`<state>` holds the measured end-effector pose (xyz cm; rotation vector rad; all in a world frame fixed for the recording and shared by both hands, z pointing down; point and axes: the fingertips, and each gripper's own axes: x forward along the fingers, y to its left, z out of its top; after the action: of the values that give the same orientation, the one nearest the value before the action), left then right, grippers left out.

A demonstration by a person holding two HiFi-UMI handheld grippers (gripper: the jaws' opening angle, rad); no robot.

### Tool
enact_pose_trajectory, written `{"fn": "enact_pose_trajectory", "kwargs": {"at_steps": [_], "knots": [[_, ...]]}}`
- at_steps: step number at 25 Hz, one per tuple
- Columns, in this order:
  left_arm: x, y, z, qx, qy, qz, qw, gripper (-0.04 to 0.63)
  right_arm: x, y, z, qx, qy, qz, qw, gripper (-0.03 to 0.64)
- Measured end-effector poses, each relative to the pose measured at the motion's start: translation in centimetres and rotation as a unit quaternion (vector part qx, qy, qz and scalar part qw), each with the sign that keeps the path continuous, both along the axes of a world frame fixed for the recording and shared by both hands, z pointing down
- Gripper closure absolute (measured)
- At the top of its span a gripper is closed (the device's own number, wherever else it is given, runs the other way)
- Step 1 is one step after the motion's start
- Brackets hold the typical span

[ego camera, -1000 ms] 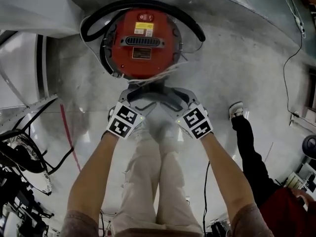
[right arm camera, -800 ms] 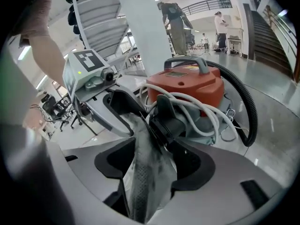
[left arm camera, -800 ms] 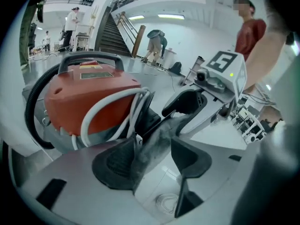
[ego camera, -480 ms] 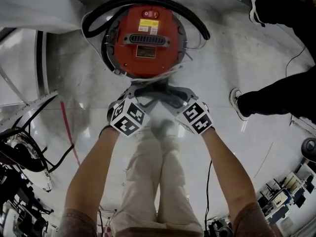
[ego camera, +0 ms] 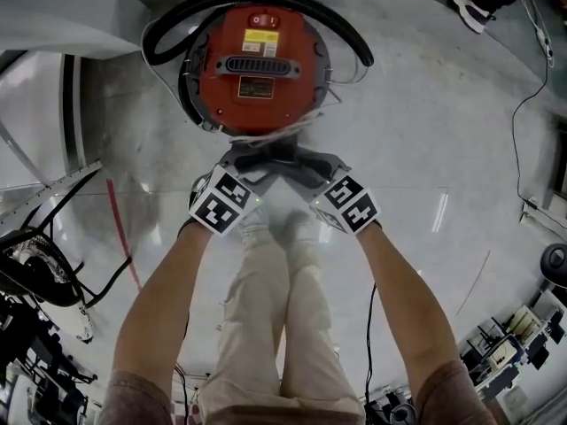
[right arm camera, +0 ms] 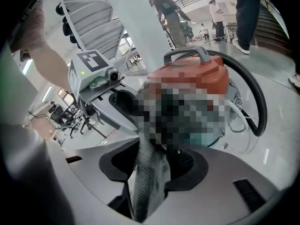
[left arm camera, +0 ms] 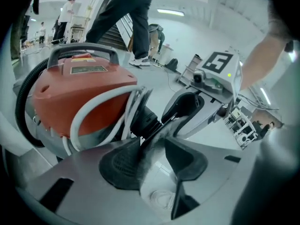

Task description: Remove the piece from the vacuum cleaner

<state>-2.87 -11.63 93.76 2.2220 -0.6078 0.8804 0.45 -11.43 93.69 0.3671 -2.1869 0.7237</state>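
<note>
A red vacuum cleaner [ego camera: 257, 65] stands on the floor ahead of me, with a black hose [ego camera: 168, 38] looped around it. At its near side a thin grey mesh piece [left arm camera: 152, 146] sticks out of the black port. My left gripper [ego camera: 261, 162] and right gripper [ego camera: 297, 162] meet there, tips close together. The jaws of both have just been closing with this piece between them. The left gripper [left arm camera: 152, 156] has its pads against the piece. In the right gripper view the strip [right arm camera: 147, 182] fills the gap of the right gripper [right arm camera: 152, 161]. A mosaic patch hides the port there.
White cord [left arm camera: 93, 111] is wound on the vacuum's side. The holder's legs [ego camera: 266, 308] stand right below the grippers. A bystander's shoe [ego camera: 469, 3] is at top right. Cables and equipment [ego camera: 35, 273] crowd the left edge, and a thin cable [ego camera: 523, 104] runs along the right.
Both grippers' jaws have narrowed around the grey piece at the vacuum's near side. The bystander's legs have left the right side; only a shoe shows at top right.
</note>
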Motion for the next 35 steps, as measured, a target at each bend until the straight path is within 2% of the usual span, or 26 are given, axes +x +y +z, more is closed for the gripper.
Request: {"fn": "enact_pose_trajectory", "kwargs": {"at_steps": [2,3,8,15,25,31,35], "knots": [[-0.2,0.1,0.2,-0.003,-0.007,-0.013,0.9999,0.45,0.1,0.3,0.1,-0.003,0.0,0.005,1.0,0.456],[-0.2,0.1,0.2,-0.003,-0.012,-0.018,0.9998,0.486,0.1,0.4,0.1,-0.003,0.001,0.006,1.0,0.461],[-0.5,0.7,0.1,-0.012,-0.015,-0.034,0.9992,0.493,0.3,0.7,-0.1,0.001,0.006,0.009,1.0,0.495],[-0.8,1.6,0.2,-0.033,-0.018,-0.074,0.9966,0.502,0.2,0.8,0.0,0.008,0.015,0.022,1.0,0.508],[-0.9,2.6,-0.3,-0.028,-0.038,-0.073,0.9962,0.502,0.2,1.8,-0.4,0.024,0.016,0.019,0.999,0.508],[-0.9,3.5,-0.4,-0.046,-0.04,-0.098,0.9933,0.502,0.3,2.9,-0.4,0.016,0.023,0.02,0.999,0.508],[-0.4,5.8,-0.5,-0.054,-0.047,-0.078,0.9943,0.512,0.6,5.1,-0.3,0.013,0.029,-0.002,0.999,0.531]]}}
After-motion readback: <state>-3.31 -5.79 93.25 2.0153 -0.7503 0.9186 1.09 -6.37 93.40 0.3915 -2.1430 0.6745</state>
